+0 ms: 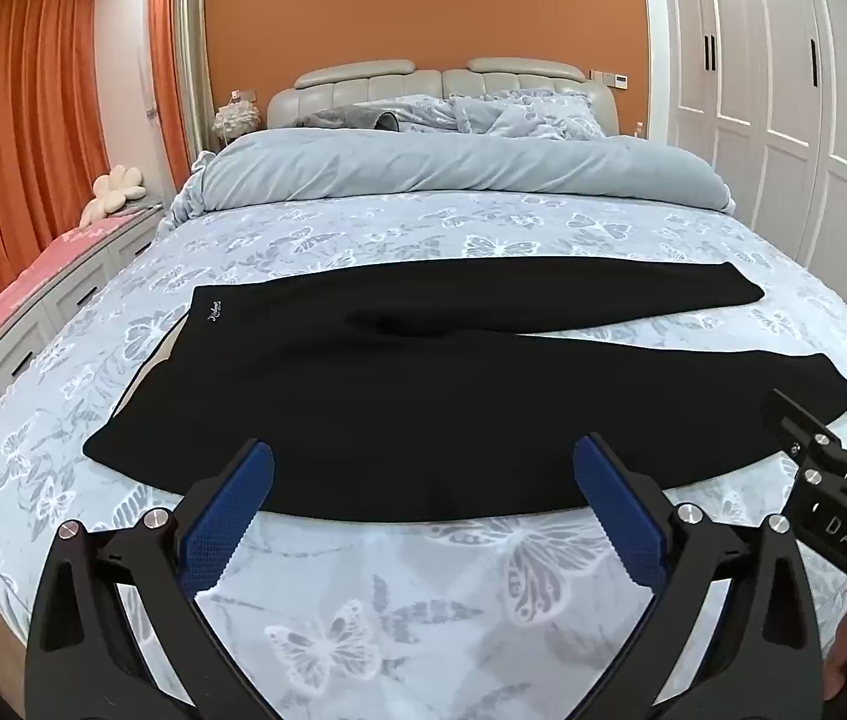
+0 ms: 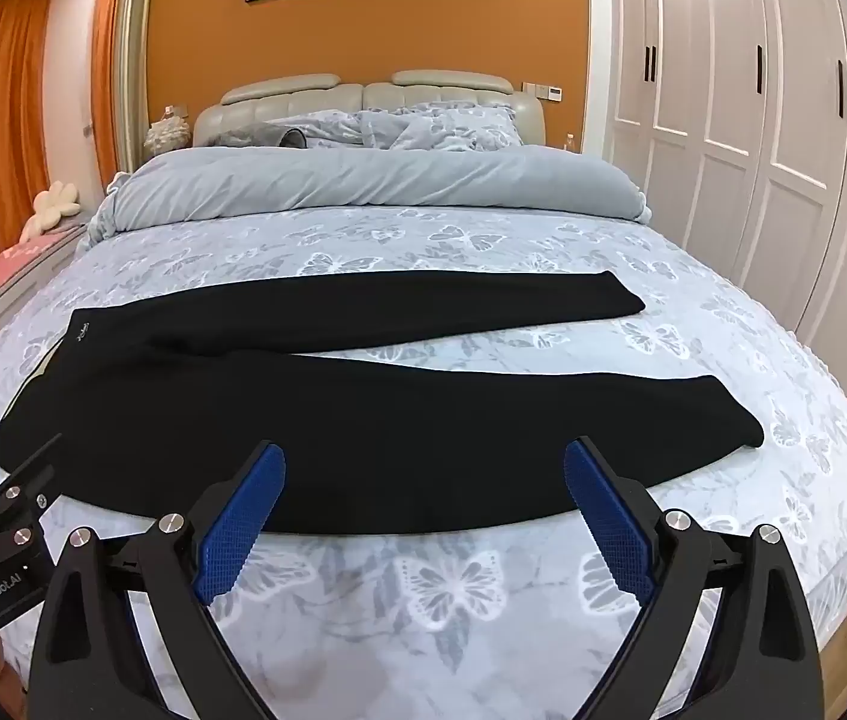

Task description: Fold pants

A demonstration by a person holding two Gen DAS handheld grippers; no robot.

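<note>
Black pants (image 1: 423, 384) lie flat across the bed, waistband at the left, the two legs spread apart toward the right; they also show in the right wrist view (image 2: 363, 414). My left gripper (image 1: 423, 468) is open and empty, hovering at the near edge of the pants by the hip and thigh. My right gripper (image 2: 423, 474) is open and empty at the near edge of the near leg. The right gripper also shows at the right edge of the left wrist view (image 1: 843, 414), close to the near leg's hem.
The bed (image 1: 423, 612) has a blue butterfly-print sheet. A rolled grey duvet (image 1: 459, 174) and pillows lie at the far end by the headboard. White wardrobes (image 2: 783, 120) stand to the right, a pink-topped drawer bench (image 1: 33, 294) and orange curtains to the left.
</note>
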